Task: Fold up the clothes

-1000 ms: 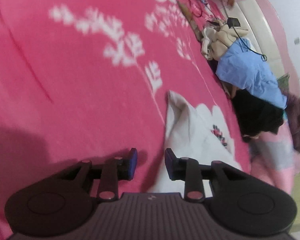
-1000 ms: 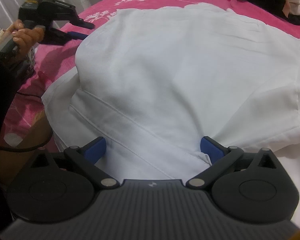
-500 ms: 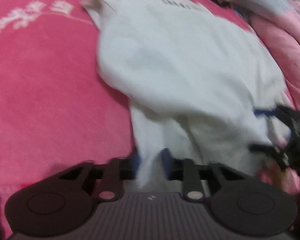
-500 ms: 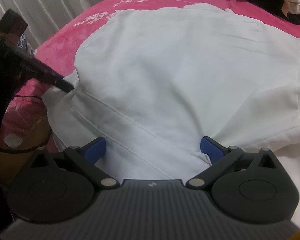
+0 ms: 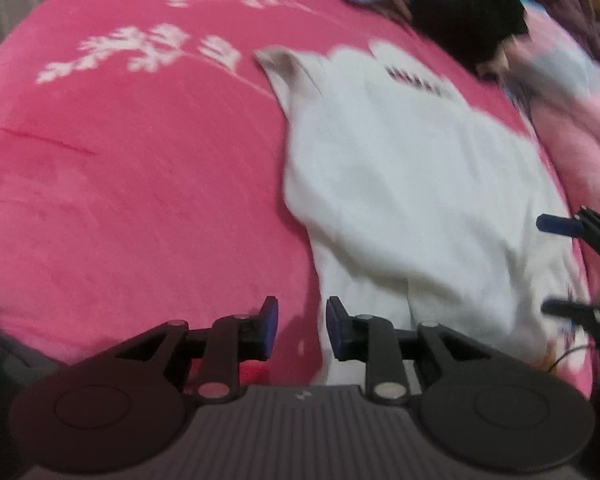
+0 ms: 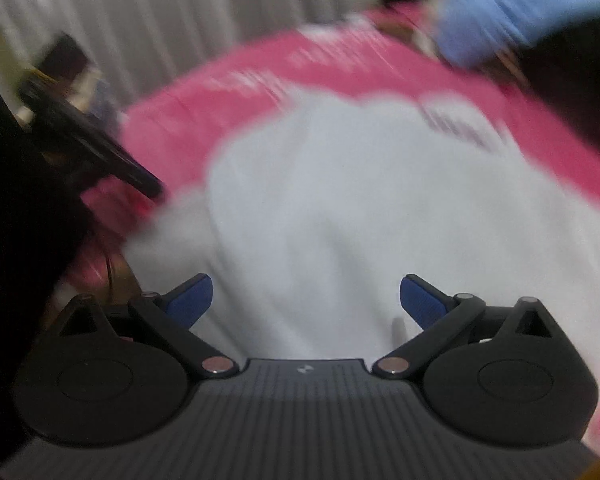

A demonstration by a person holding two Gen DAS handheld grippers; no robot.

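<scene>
On the pink blanket (image 5: 140, 200), white shirt (image 5: 400, 180); left gripper (image 5: 302, 328) just reopened, empty; right gripper (image 6: 306, 300) wide, empty

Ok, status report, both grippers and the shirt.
Left gripper jaws just reopened, nothing between. Right gripper open, empty. White shirt flat on pink blanket. Nothing in the way.

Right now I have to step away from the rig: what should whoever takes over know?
Left gripper: jaws have just been opening, narrow gap, nothing between them, above the blanket beside the white shirt.
Right gripper: wide open, empty, over the shirt's near part.
Shirt: lies on the pink blanket, its left side already turned in over the body. Other clothes are piled at the far edge.
Left to do: remaining folds on the shirt, then the pile.
</scene>
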